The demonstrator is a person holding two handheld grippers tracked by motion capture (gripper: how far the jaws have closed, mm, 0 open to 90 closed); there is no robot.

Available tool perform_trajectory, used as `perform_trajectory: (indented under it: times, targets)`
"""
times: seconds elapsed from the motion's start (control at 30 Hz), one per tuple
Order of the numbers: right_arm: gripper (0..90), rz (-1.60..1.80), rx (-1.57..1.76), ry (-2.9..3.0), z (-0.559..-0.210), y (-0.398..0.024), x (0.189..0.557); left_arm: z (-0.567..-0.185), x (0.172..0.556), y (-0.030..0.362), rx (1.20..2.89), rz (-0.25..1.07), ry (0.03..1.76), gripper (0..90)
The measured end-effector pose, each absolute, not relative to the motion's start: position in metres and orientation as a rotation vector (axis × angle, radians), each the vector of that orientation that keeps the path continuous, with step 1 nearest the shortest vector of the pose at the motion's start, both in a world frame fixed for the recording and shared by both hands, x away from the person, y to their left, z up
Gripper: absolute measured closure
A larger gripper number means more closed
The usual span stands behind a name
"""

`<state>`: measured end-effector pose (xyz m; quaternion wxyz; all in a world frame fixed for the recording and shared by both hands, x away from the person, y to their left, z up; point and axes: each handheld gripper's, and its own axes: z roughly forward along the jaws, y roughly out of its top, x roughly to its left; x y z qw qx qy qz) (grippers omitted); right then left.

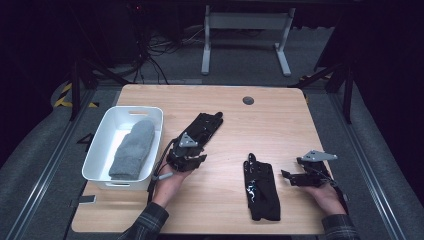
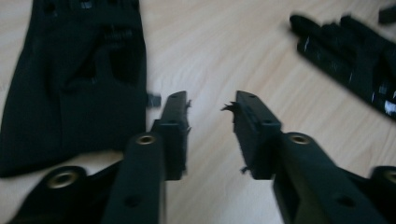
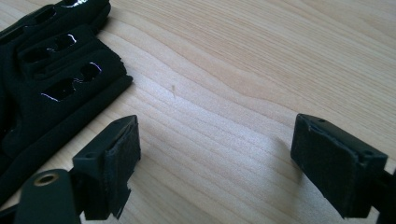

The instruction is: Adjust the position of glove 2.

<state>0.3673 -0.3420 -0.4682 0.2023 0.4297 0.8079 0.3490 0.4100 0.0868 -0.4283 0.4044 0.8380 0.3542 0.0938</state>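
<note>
Black glove (image 1: 204,129) lies flat on the wooden table (image 1: 280,120) just ahead of the left gripper (image 2: 211,106), whose narrowed jaws hold nothing; the second glove (image 1: 261,189) lies beside the wide-open, empty right gripper (image 3: 215,149)

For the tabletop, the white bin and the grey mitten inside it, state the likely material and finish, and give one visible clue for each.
Tabletop: probably wood or wood-look laminate, matt; pale grain lines run across it in both gripper views.
White bin: likely moulded plastic, smooth with a slight sheen; thin even walls, rounded corners and a handle slot.
Grey mitten: seemingly knitted wool or fleece, soft and matt; fuzzy, mottled surface.
</note>
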Motion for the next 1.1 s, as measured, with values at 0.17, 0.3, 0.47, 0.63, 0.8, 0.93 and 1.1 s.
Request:
perform_trajectory:
  times: [0.17,0.3,0.47,0.63,0.8,0.93,1.1]
  targets:
    - [16.3,0.974,1.2,2.256,-0.468,-0.342,0.367,-0.427,0.436,0.076,2.107,0.238,0.928,89.6]
    - [16.3,0.975,1.199,2.256,-0.468,-0.342,0.367,-0.432,0.46,0.066,2.151,0.261,0.946,89.8]
    - [16.3,0.972,1.2,2.255,-0.468,-0.342,0.367,-0.437,0.483,0.058,2.169,0.29,0.973,89.8]
    - [16.3,0.974,1.199,2.256,-0.468,-0.342,0.367,-0.443,0.498,0.051,2.183,0.332,0.988,89.8]
    - [16.3,0.972,1.2,2.255,-0.468,-0.342,0.367,-0.455,0.507,0.046,2.237,0.325,1.001,90.0]
    - [16.3,0.972,1.2,2.255,-0.468,-0.342,0.367,-0.456,0.502,0.044,2.225,0.296,0.992,90.0]
    - [16.3,0.974,1.2,2.256,-0.468,-0.342,0.367,-0.457,0.486,0.041,2.227,0.246,0.955,90.0]
